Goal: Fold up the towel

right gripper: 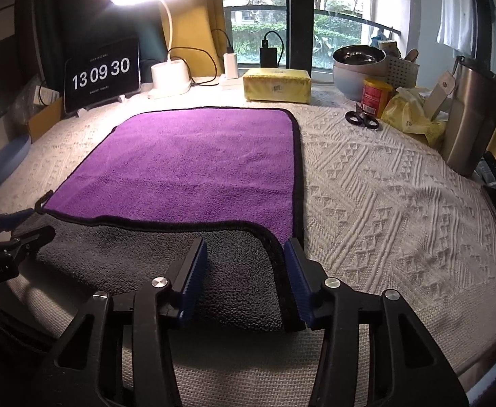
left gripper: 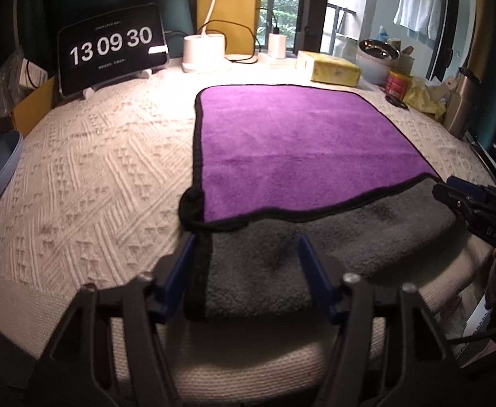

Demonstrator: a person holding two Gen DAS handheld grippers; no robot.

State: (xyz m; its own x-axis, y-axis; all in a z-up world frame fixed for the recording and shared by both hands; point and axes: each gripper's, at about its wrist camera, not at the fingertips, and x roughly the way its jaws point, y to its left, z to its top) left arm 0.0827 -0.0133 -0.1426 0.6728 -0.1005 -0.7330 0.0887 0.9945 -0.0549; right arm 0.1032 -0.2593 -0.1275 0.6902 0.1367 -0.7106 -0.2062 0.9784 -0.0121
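Flat on the bench (right gripper: 383,203) lies the towel (right gripper: 186,162), purple face up, its near edge showing the grey side; left tongs (left gripper: 244,271) gape wide astride the near left corner, gripping nothing; right tongs (right gripper: 246,278) gape likewise astride the near right corner, also empty; a clock (right gripper: 100,74) stands at the back beside a lamp (right gripper: 170,78).

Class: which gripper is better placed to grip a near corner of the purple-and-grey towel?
Neither clearly: left gripper straddles the near left corner of the purple-and-grey towel, right gripper the near right; both are open.
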